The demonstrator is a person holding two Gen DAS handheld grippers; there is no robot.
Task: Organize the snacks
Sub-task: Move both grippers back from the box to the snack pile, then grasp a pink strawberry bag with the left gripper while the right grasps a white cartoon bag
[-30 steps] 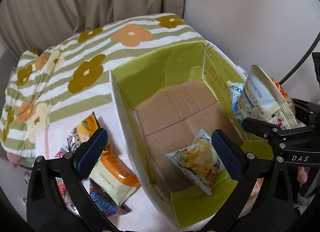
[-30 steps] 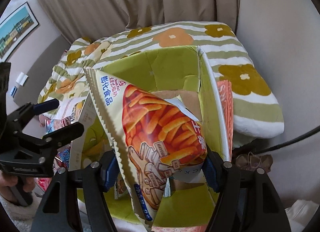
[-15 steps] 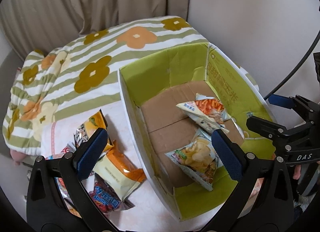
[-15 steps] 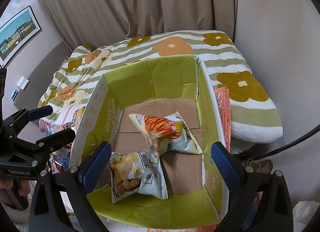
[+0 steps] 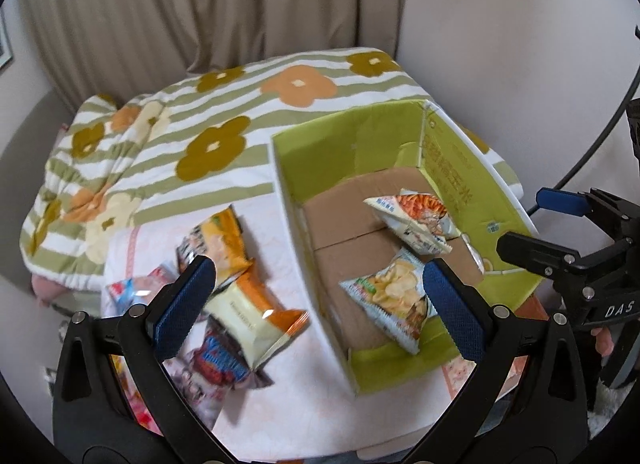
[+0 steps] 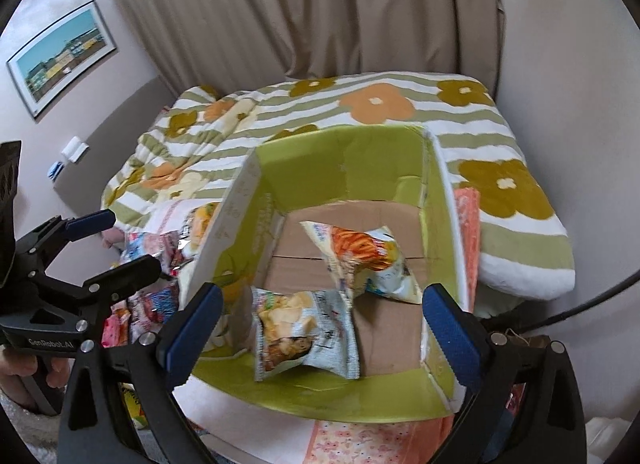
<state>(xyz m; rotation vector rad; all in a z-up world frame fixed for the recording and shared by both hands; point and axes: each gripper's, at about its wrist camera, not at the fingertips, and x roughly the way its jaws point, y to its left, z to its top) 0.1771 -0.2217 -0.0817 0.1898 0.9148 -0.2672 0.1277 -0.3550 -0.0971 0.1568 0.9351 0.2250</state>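
Where its spread jaws point, right gripper (image 6: 320, 320) empty above boxed orange snack bag (image 6: 360, 252).

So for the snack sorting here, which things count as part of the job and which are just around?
Job:
- box
- fries bag and chips bag, both in the box
- orange packet and loose packets beside the box
- left tongs, right tongs, both open and empty

Around:
- flowered quilt
- curtain
- picture

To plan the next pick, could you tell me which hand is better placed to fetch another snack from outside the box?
Probably the left. Its gripper is open and empty over the loose packets beside the box, while the right gripper, also open, hangs over the box.
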